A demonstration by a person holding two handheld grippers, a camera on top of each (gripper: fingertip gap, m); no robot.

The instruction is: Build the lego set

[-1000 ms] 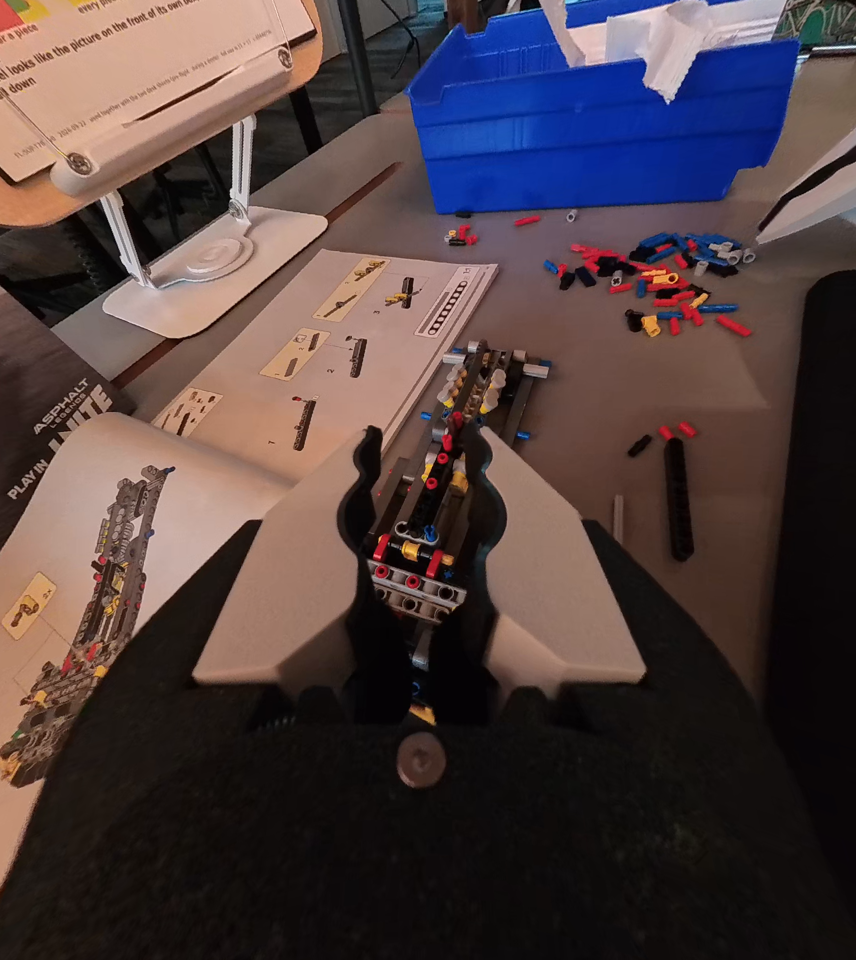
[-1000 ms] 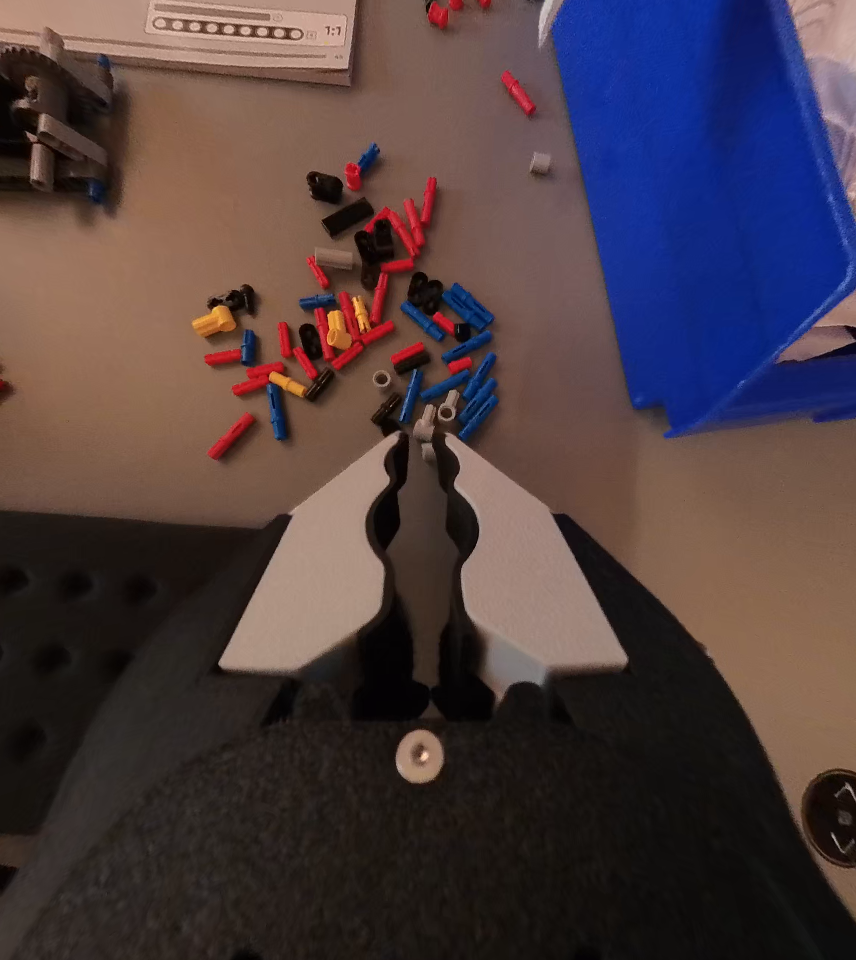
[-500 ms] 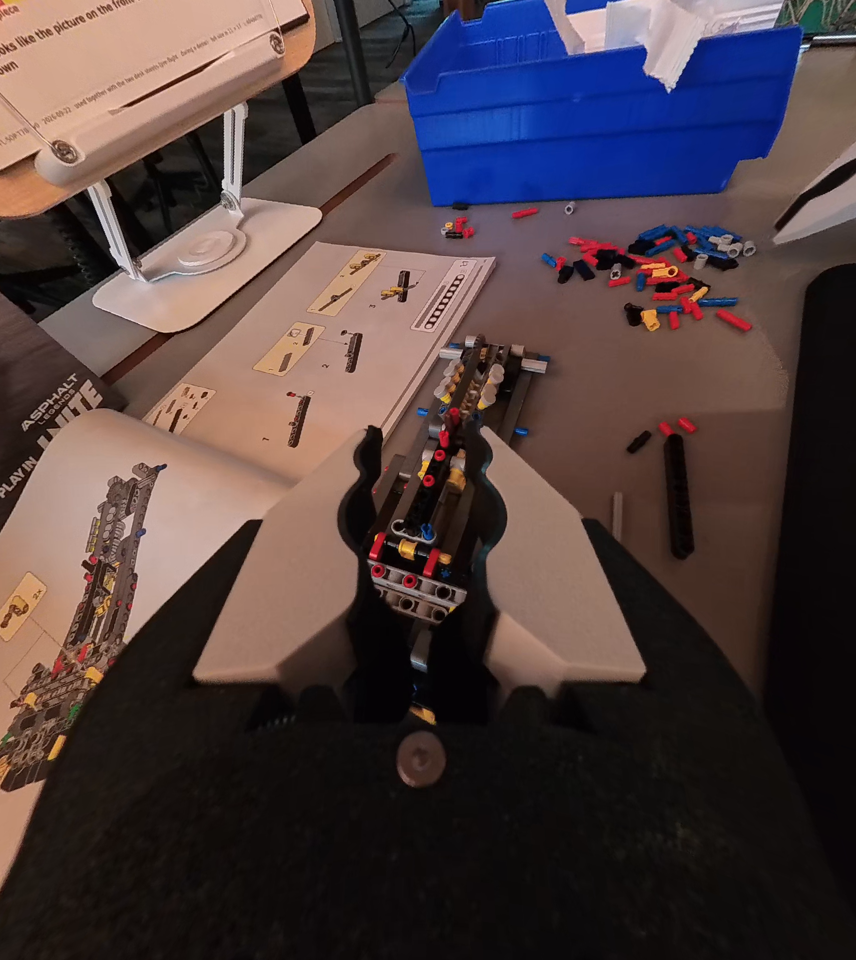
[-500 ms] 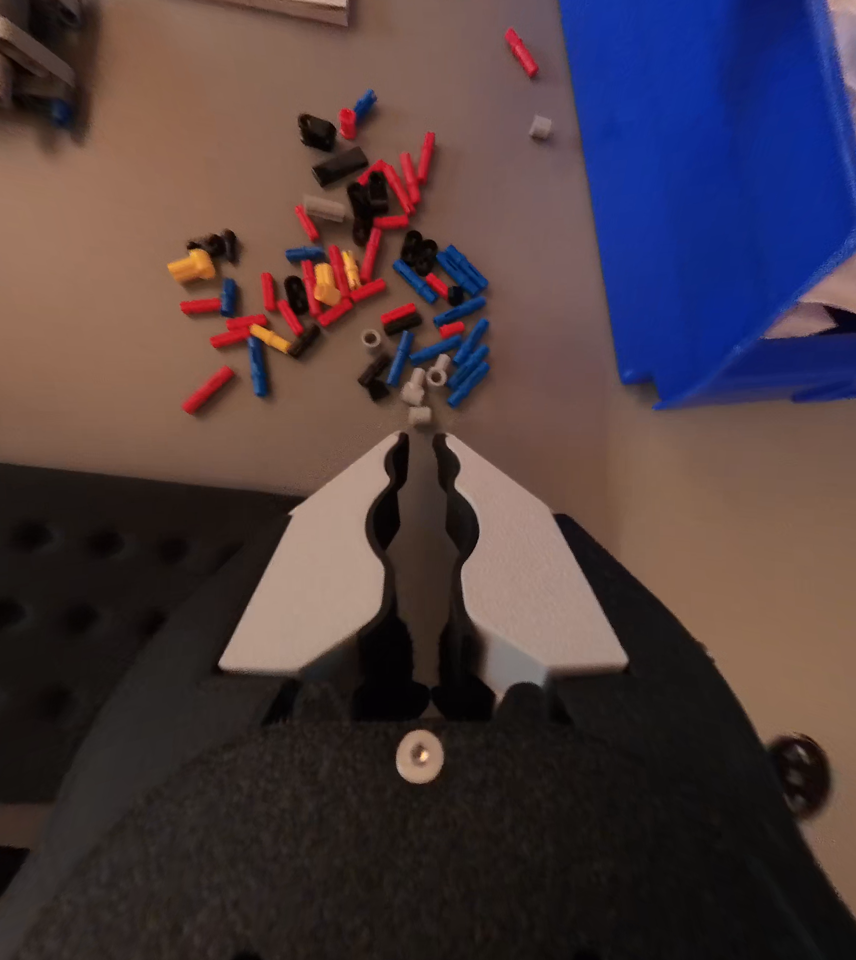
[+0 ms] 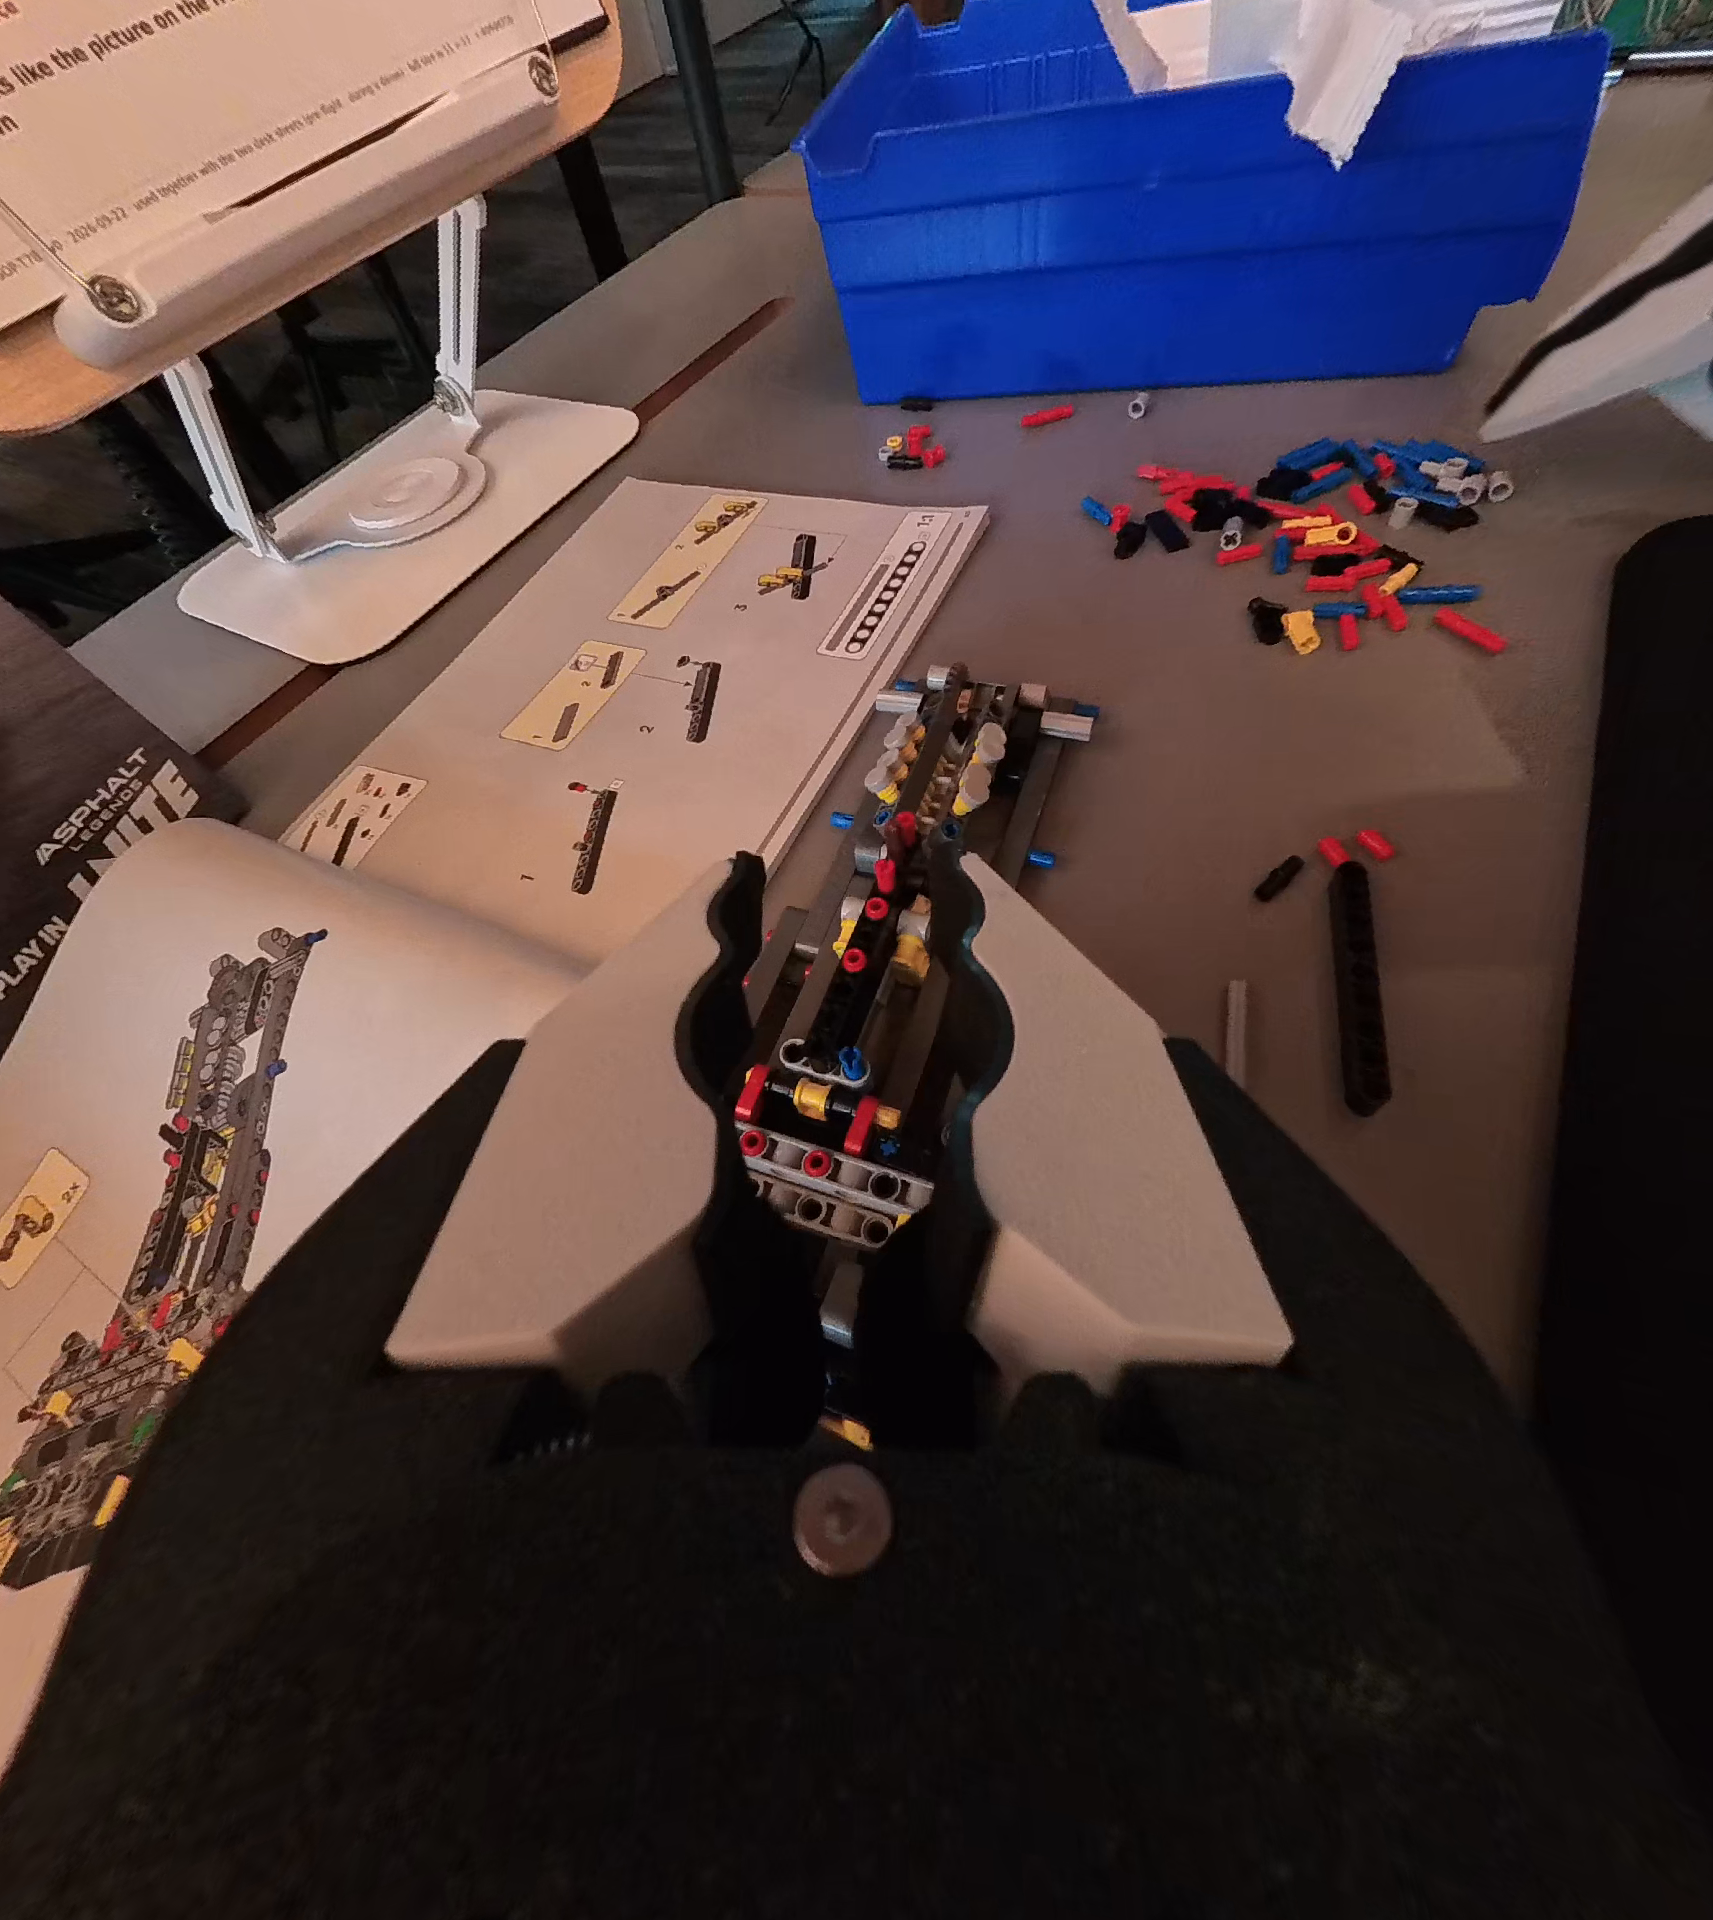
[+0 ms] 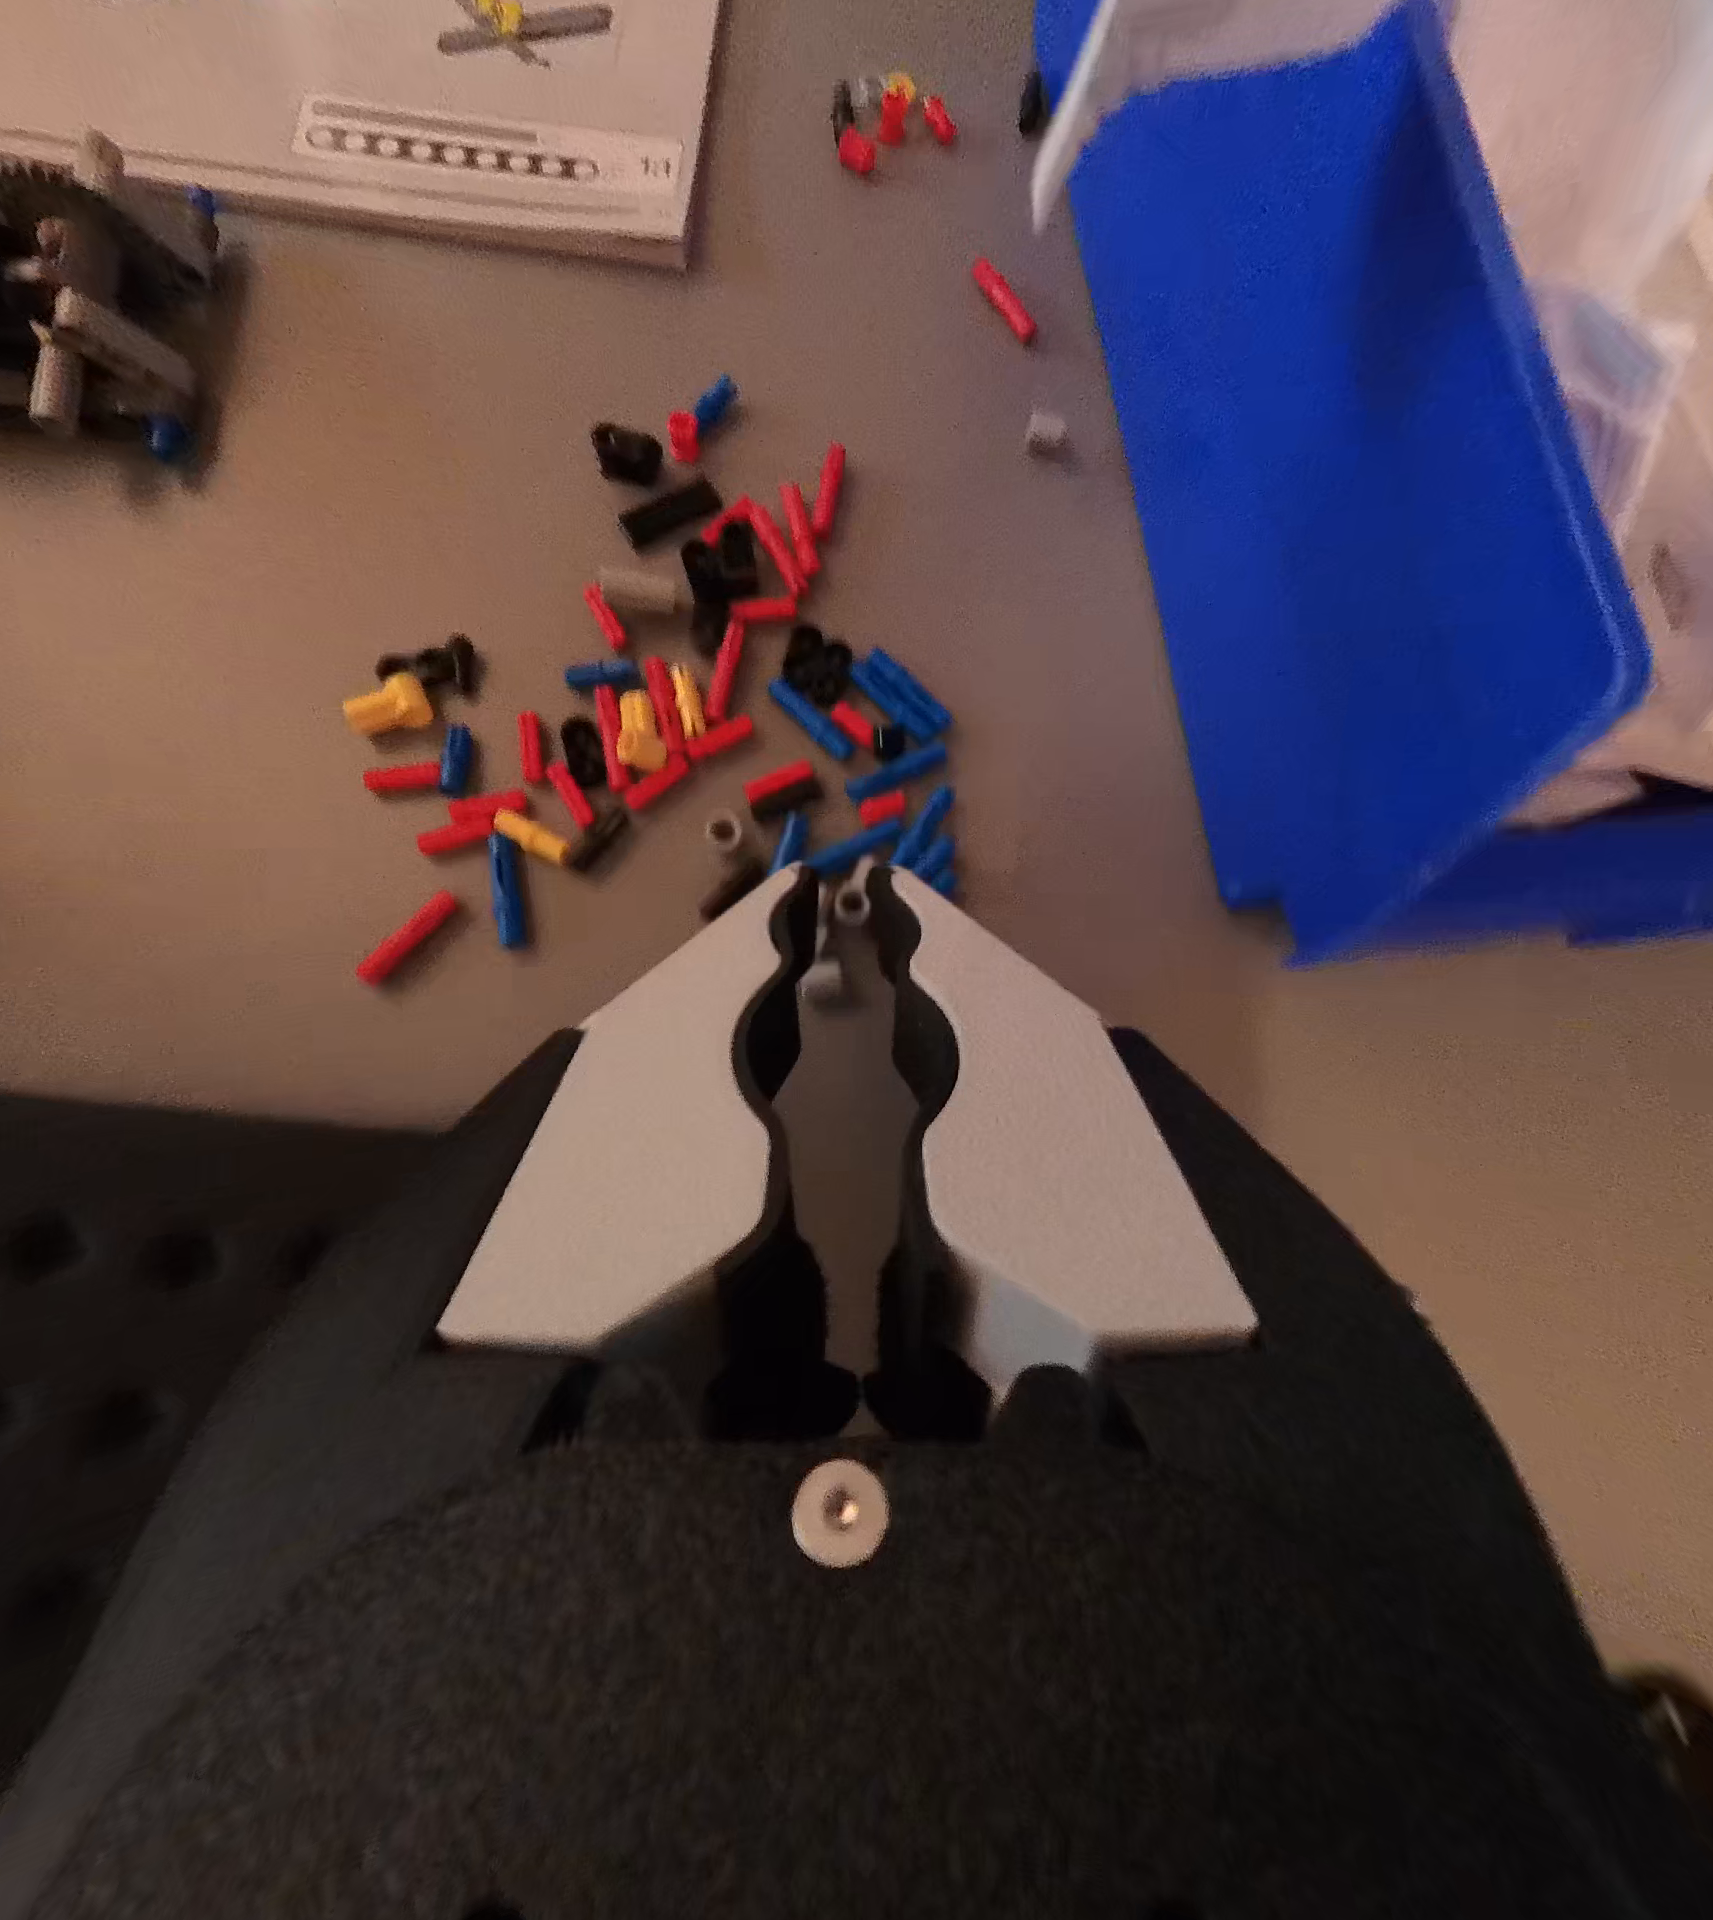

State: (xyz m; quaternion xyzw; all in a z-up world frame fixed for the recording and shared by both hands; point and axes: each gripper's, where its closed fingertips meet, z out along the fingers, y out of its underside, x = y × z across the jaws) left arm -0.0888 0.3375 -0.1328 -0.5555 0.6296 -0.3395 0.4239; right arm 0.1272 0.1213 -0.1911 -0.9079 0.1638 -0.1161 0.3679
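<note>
- My left hand-held gripper [image 5: 847, 883] is clamped on the long lego chassis [image 5: 867, 1023], its long axis running away along the fingers.
- My right hand-held gripper [image 6: 847, 883], slightly parted, straddles a small grey bush [image 6: 850, 906] at the near edge of the loose pin pile [image 6: 686, 707], beside the blue bin [image 6: 1351, 520].

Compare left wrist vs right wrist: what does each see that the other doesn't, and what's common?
Left wrist only: the left gripper shut on the long lego chassis, the white document stand, a loose black beam.

Right wrist only: the right gripper, its fingers a narrow gap apart over small grey connectors, and a dark round object on the table.

Both: the blue bin, the scattered pin pile, the open instruction booklet, the chassis's far end.
</note>
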